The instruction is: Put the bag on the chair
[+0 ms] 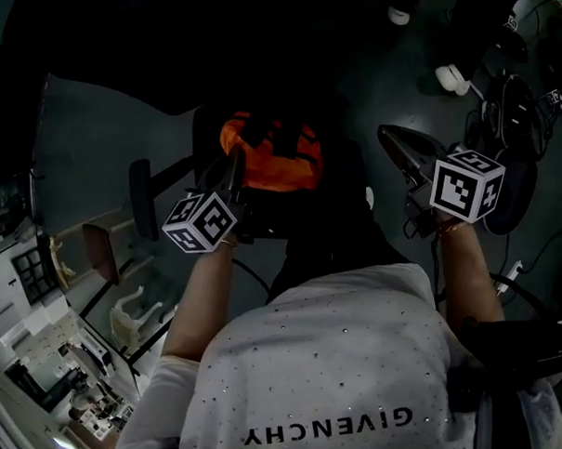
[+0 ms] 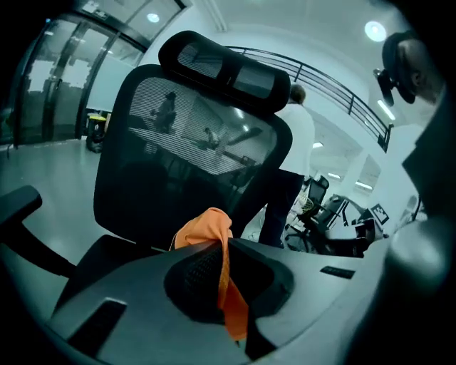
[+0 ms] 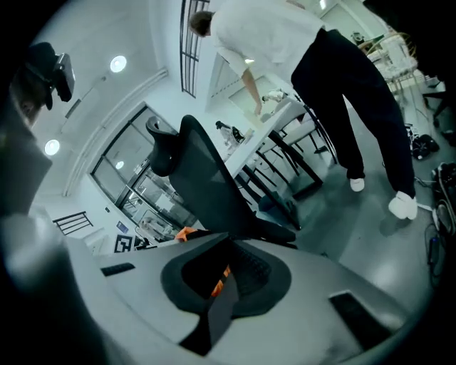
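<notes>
Bag [image 1: 270, 155], orange with dark parts, is seen from the head view held up between the two grippers, over the black chair [image 2: 178, 157]. Whether its underside rests on the seat cannot be told, as that area is dark. At the far left of that view one armrest [image 1: 143, 196] is shown against the grey floor [image 1: 90, 136]. The left gripper [image 2: 222, 249] is placed at the bag's left edge. Its jaws are pressed together on a fold of the orange fabric, which is bunched up ahead of them, in front of the chair's mesh backrest. Further right, the right gripper [image 3: 226, 274] is held well apart from the orange part. Its jaws are closed on a dark strap [image 3: 217, 314] of the bag, with a bit of orange seen between them. Beyond the chair a person [image 3: 335, 64] in a white top and dark trousers is seen standing.
</notes>
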